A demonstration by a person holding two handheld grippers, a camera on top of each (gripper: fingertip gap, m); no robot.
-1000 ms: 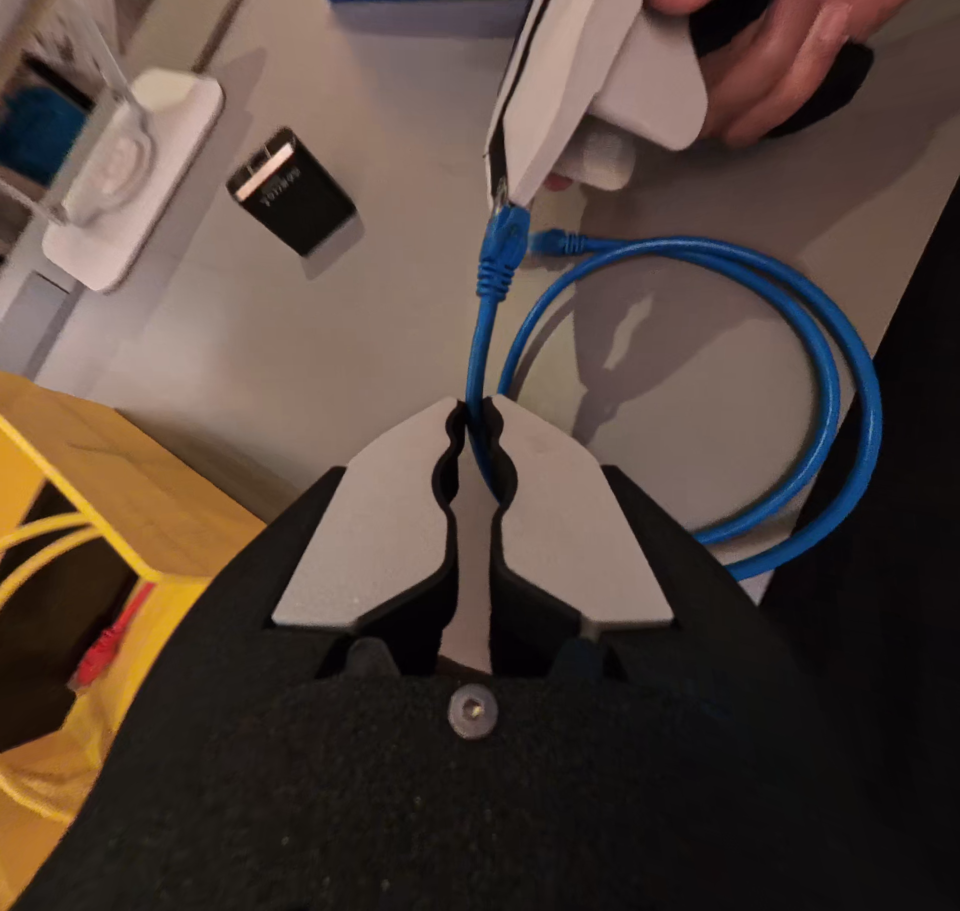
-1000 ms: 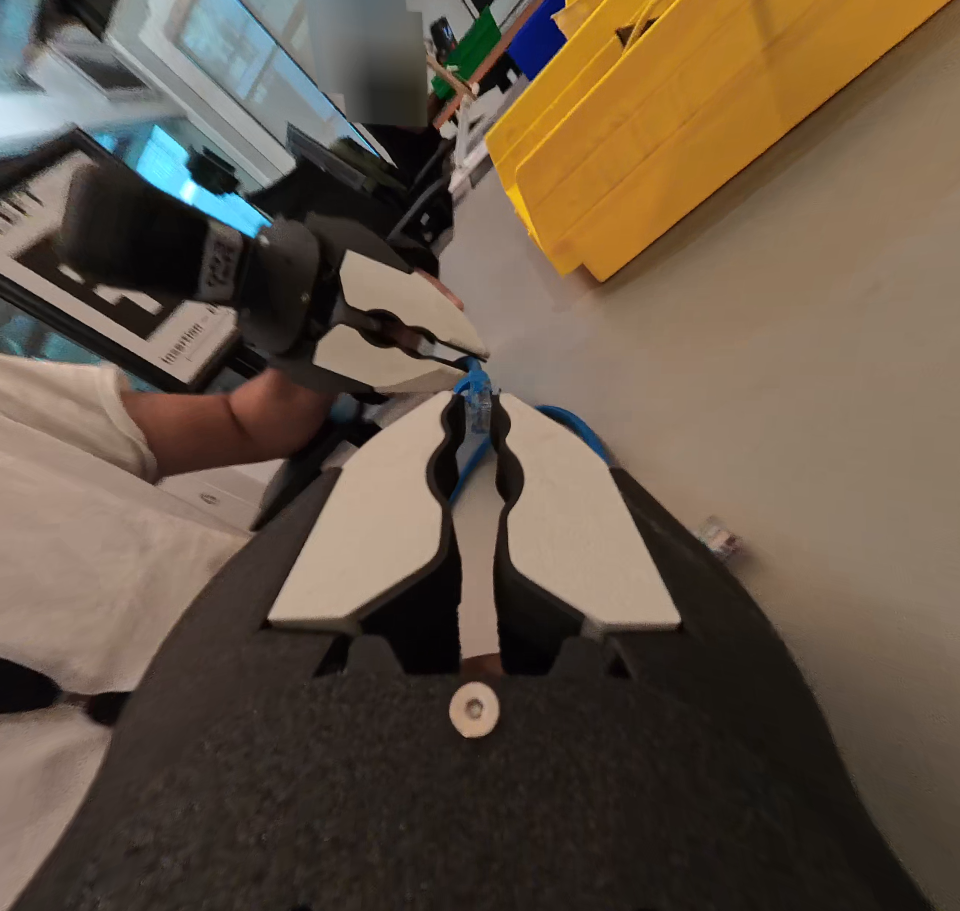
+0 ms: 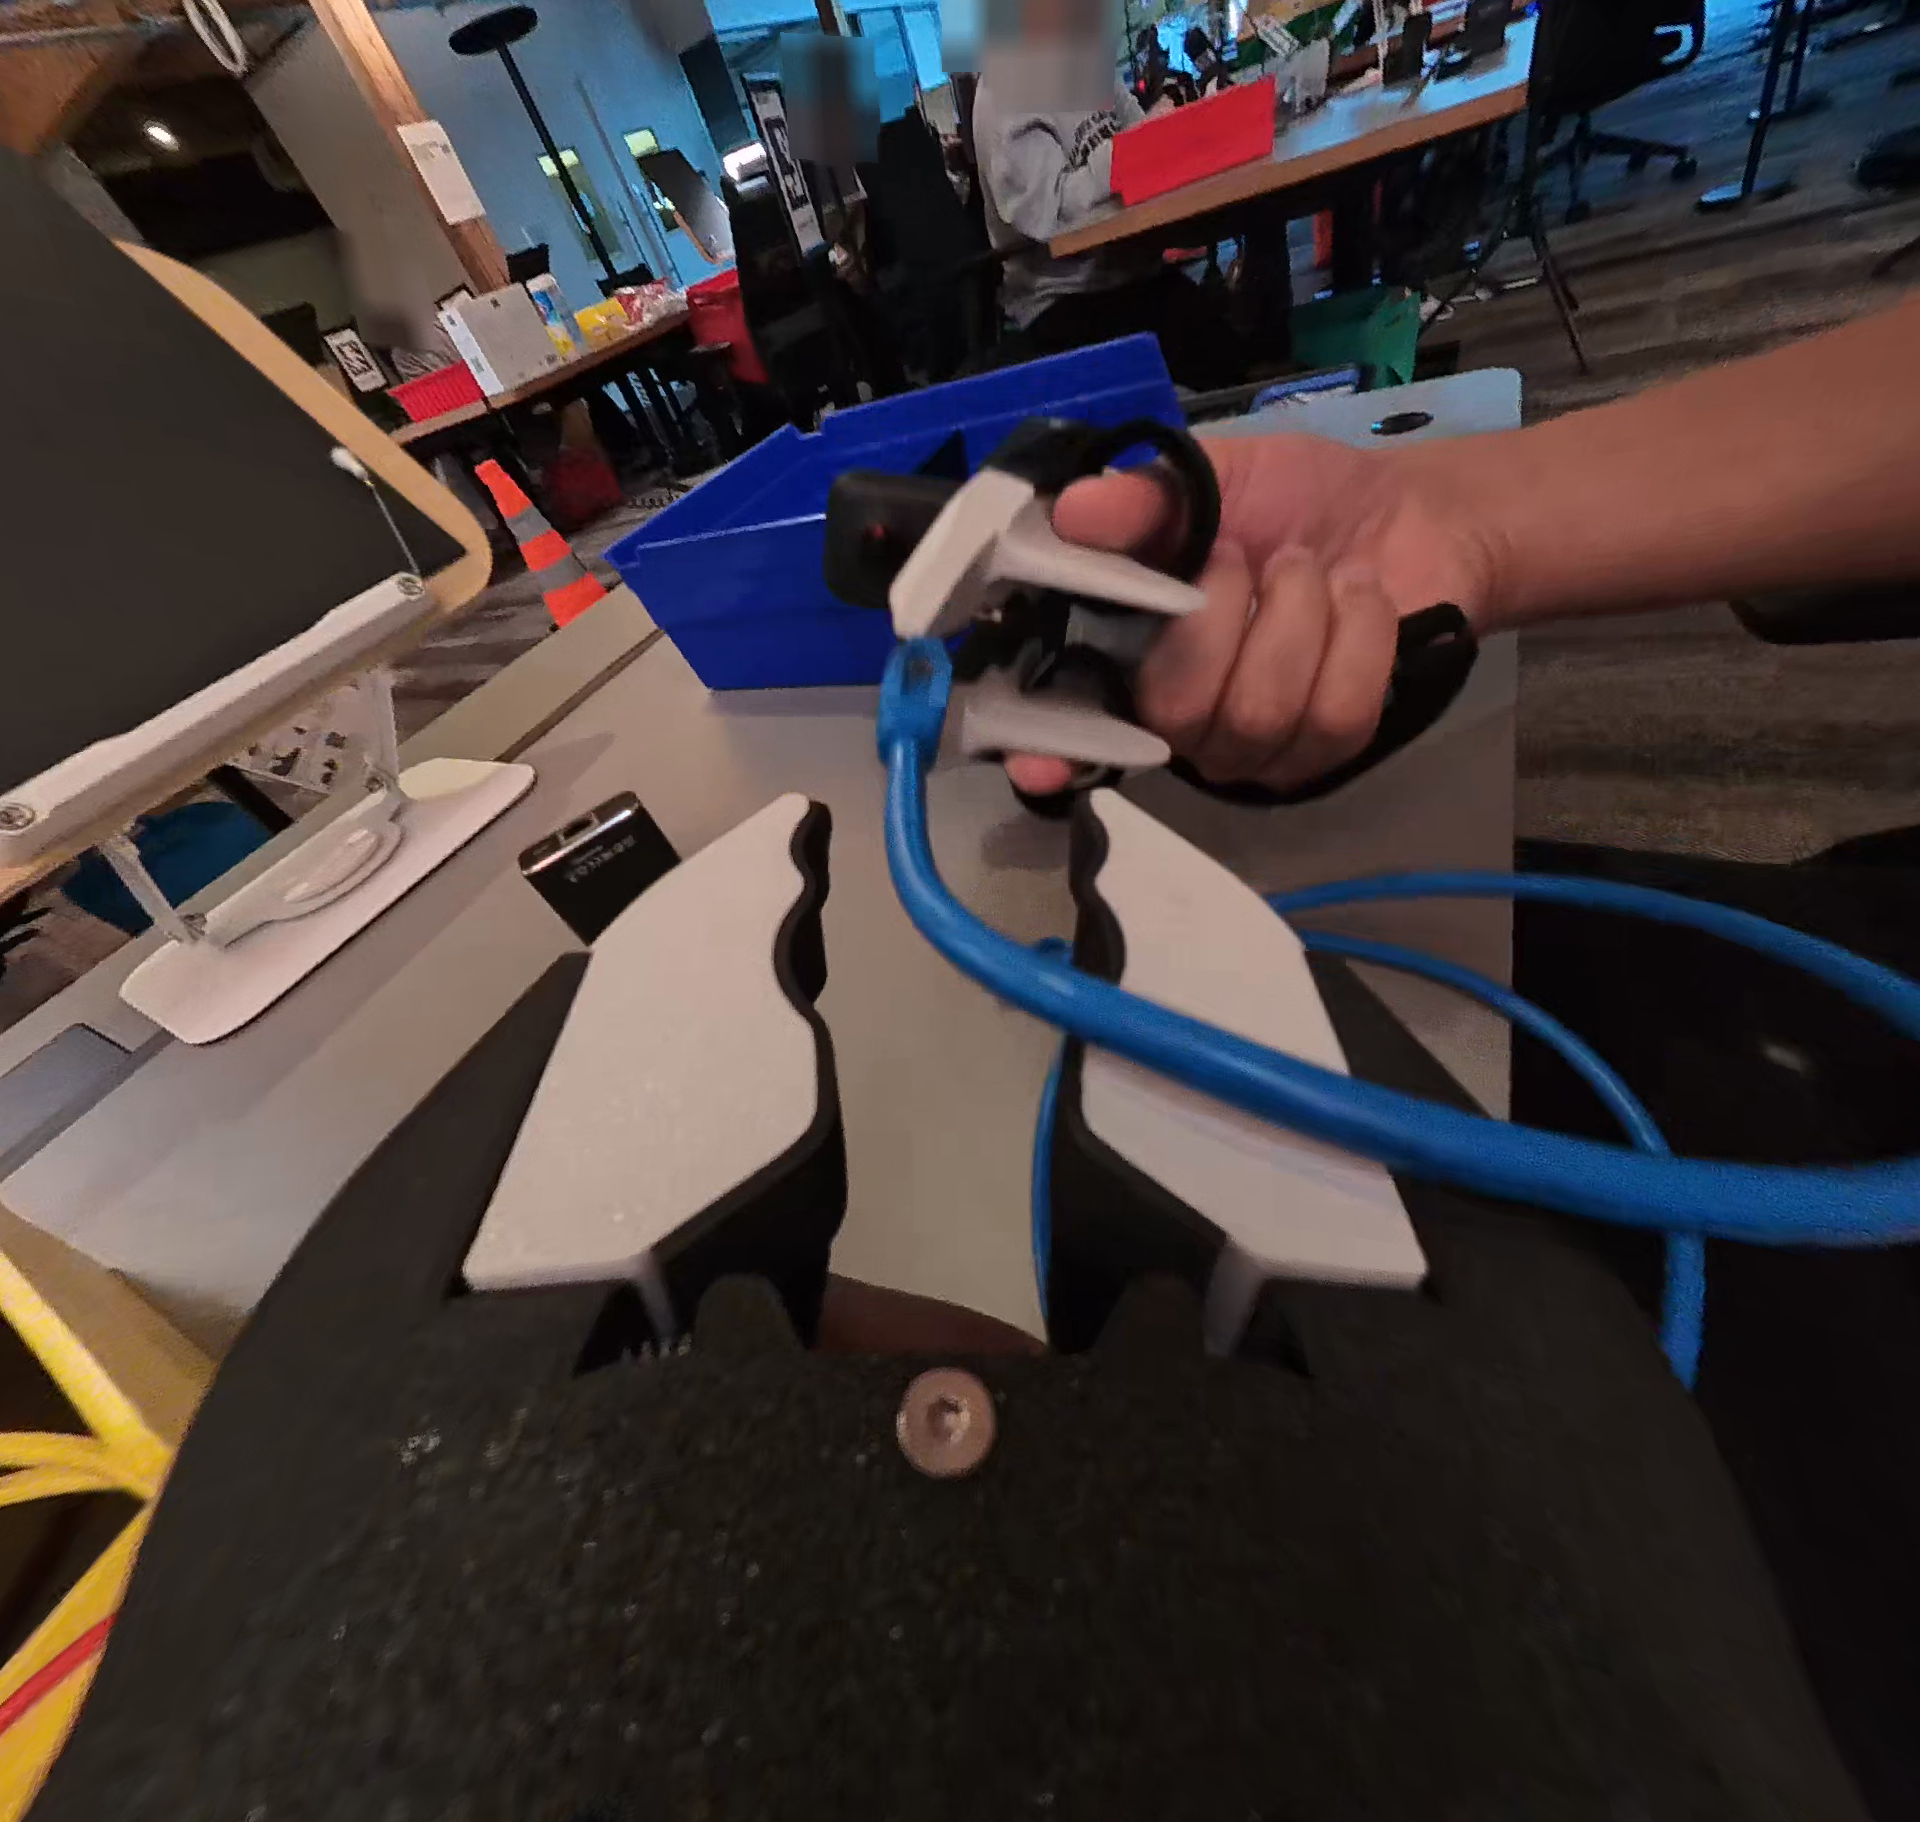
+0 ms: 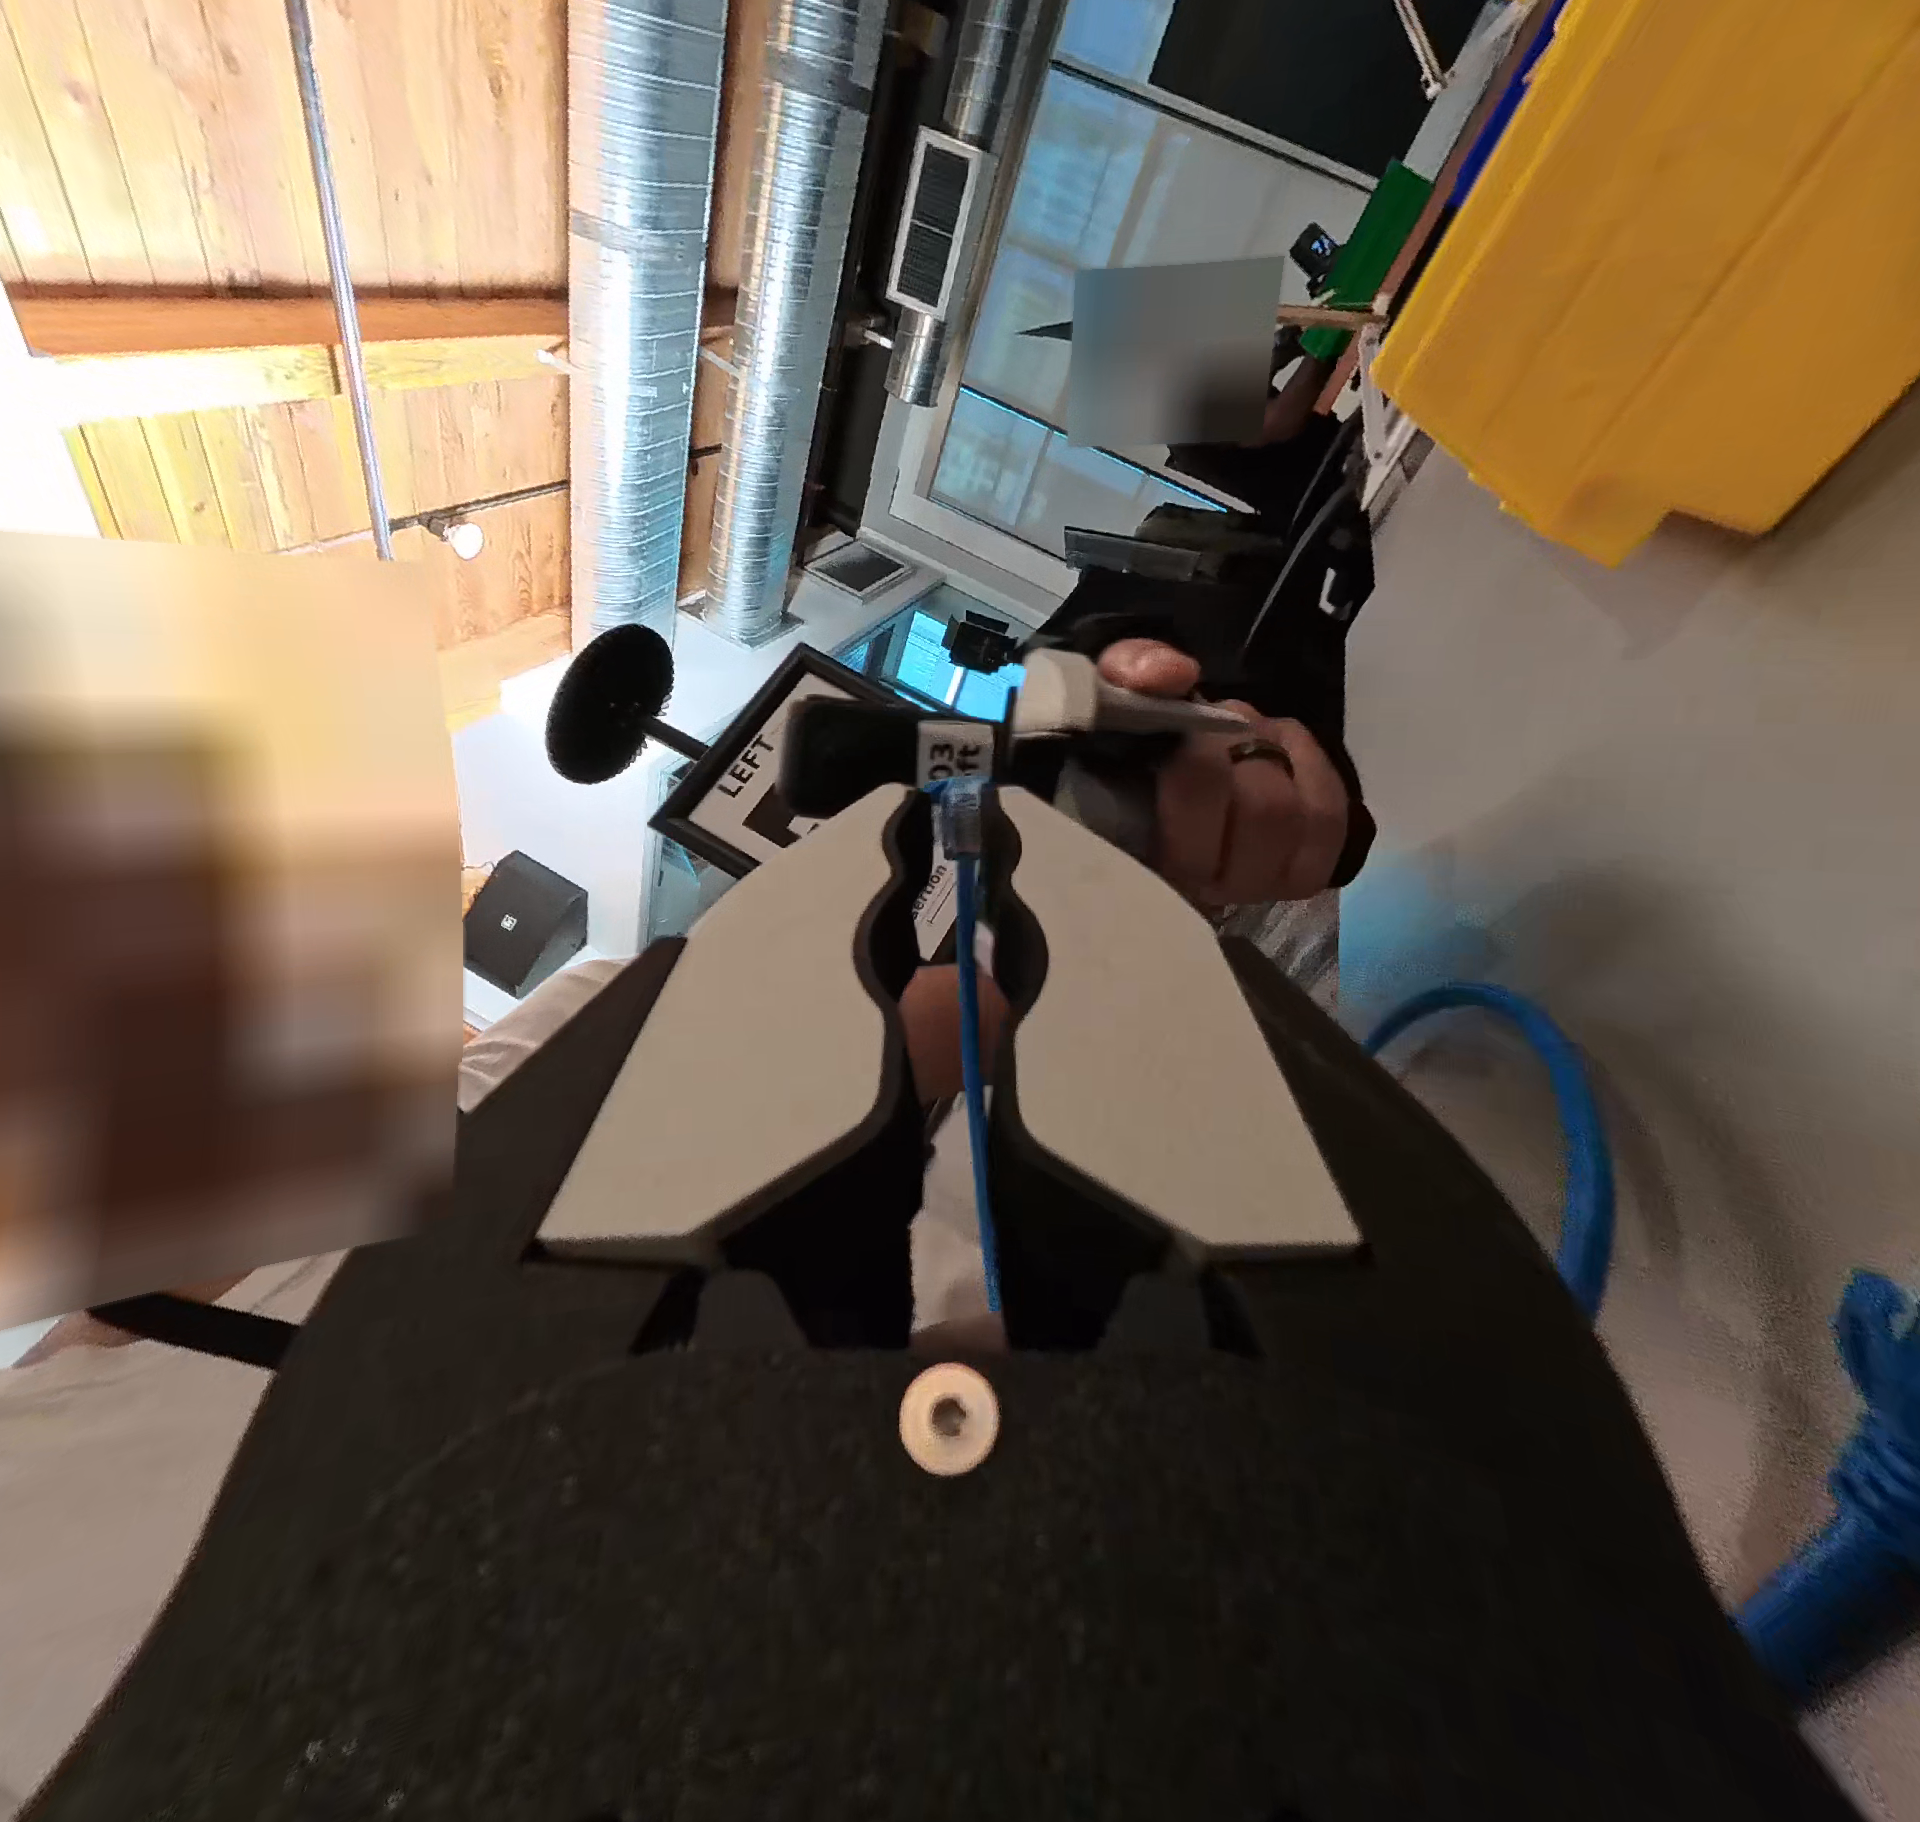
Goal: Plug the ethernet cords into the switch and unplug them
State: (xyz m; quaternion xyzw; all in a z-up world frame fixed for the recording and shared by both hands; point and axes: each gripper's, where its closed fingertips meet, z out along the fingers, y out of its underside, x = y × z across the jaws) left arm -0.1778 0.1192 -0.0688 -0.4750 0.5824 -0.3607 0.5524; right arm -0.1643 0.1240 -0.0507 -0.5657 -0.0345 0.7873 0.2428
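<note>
The blue ethernet cord (image 3: 1174, 1045) hangs in the air in front of your left gripper (image 3: 951, 899), its plug end (image 3: 916, 676) pinched at the tips of your right gripper (image 3: 935, 671), which your hand (image 3: 1299, 609) holds just ahead and a little to the right. Your left gripper's jaws stand wide apart with nothing between them; the cord crosses over the right finger (image 3: 1195, 1045) and runs off to the right in loops. From your right gripper (image 4: 951, 816), the jaws are nearly closed on the clear plug (image 4: 956, 822) at their tips, with the thin blue line of cord running back between the fingers. More of the cord lies coiled on the grey table (image 4: 1662, 837) to that gripper's right. Ahead and to the left of your left gripper sits the small black switch (image 3: 597, 868) on the table, well apart from the plug. A blue bin (image 3: 769, 567) stands beyond it, behind your right gripper.
</note>
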